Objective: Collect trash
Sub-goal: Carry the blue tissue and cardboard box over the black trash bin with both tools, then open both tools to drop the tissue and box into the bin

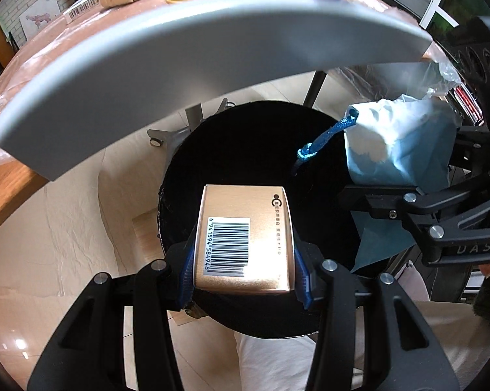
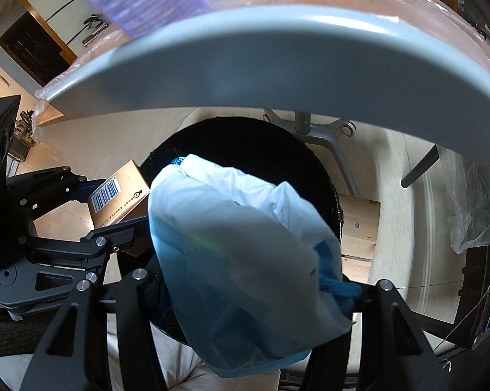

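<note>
Left gripper angled steeply down, blue pads clamped on both sides of a gold box. Right gripper beside it, angled down, gripping a blue bag.

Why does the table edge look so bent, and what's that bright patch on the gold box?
Left wrist view: the fisheye lens bows the grey table edge into an arc, and lamp glare washes out part of the gold box beside its barcode. Right wrist view: same bowing; the blue-white bag sits so close that it looks soft.
</note>
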{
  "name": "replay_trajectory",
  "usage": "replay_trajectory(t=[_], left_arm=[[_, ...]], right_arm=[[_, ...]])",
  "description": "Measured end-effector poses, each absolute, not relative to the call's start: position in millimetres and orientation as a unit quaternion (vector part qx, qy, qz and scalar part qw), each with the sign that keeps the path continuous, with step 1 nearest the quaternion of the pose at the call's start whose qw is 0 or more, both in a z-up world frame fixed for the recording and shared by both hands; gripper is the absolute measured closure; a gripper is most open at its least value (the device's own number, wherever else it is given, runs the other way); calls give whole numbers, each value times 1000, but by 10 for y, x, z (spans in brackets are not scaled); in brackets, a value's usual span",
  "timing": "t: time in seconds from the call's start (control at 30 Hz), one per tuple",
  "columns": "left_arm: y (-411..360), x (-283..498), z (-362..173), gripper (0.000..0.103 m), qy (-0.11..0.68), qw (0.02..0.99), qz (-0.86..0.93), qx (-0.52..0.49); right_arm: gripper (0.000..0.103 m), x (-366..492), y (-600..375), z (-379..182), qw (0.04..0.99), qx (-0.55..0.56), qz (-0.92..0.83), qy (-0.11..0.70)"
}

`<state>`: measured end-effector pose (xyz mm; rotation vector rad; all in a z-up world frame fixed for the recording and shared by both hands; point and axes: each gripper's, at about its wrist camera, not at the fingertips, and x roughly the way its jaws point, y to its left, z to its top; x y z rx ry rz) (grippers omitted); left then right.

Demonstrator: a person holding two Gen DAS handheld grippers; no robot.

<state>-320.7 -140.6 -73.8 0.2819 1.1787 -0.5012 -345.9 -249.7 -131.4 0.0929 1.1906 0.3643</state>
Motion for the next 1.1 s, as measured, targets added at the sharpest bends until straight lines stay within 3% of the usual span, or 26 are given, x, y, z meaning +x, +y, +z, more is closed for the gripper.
replay_trajectory(t=[0.83,0.87,0.93,0.97,1.1], left_arm=[[-1596,-3118,-931,53,556,786,-226,148],[-1600,-3114,-930,52,556,786,-226,146],[-1563,-3132,-903,36,554,788,-227,142],[-1558,-3134,-892,34,552,790,-229,140],[-1531,-3142,-869,24,551,791,-234,128]], right_arm=[[45,-3423,-2561,-1392,807,53,161,566],[43,-3430,-2570,-1380,809,54,157,564],[33,-3438,-2607,-1382,811,59,156,561],[29,-3452,-2625,-1372,812,64,155,560],[28,-3482,-2677,-1332,811,67,154,560]])
